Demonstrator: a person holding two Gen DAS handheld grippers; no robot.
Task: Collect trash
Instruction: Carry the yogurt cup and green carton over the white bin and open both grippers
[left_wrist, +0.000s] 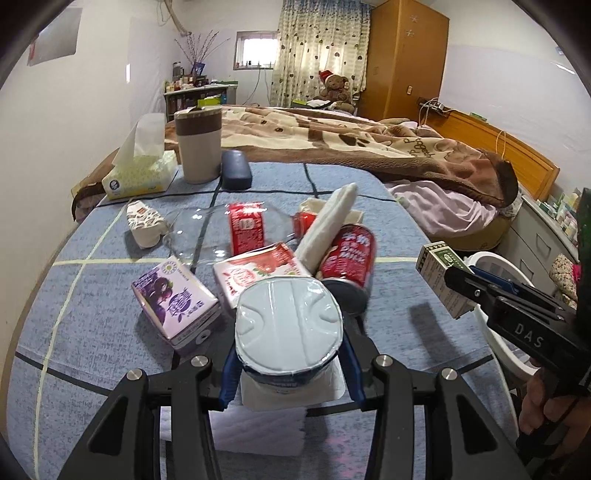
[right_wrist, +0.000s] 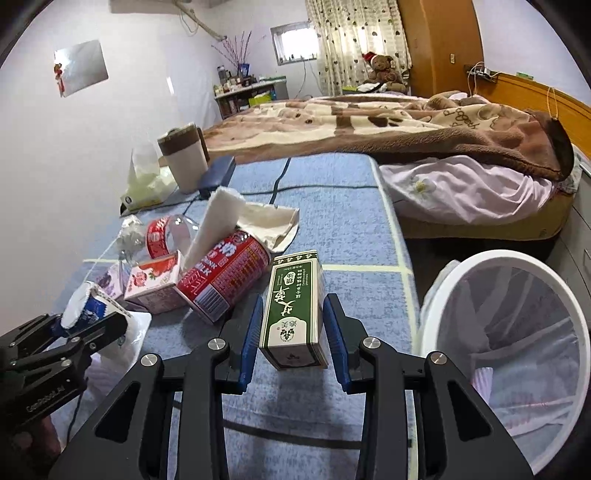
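— What has the left gripper (left_wrist: 291, 369) got?

— A white yogurt cup (left_wrist: 288, 325) with its foil lid on. The blue pads press its two sides, so the jaws are partly closed around it, and it is raised off the blue checked cloth (left_wrist: 92, 332). The right wrist view shows the same cup sticking out of that gripper at the lower left.

— And the right gripper (right_wrist: 291, 343)?

— It holds a green and white carton (right_wrist: 295, 306) upright between its pads, jaws narrowed onto its sides. The carton hangs near the edge of the cloth, just beside the white bin (right_wrist: 517, 332) with a thin liner, which stands on the floor to the right.

— What trash lies on the cloth?

— A red can (right_wrist: 225, 277) on its side with a white tissue (right_wrist: 218, 221) poking out of it, a pink strawberry carton (right_wrist: 155, 284) touching it, a purple carton (left_wrist: 173, 306), a clear bottle with a red label (left_wrist: 245, 229), and a crumpled wrapper (left_wrist: 146, 223).

— Further back?

— A tissue box (left_wrist: 140, 173), a beige tumbler (left_wrist: 199, 147) and a dark case (left_wrist: 236, 170), close together.
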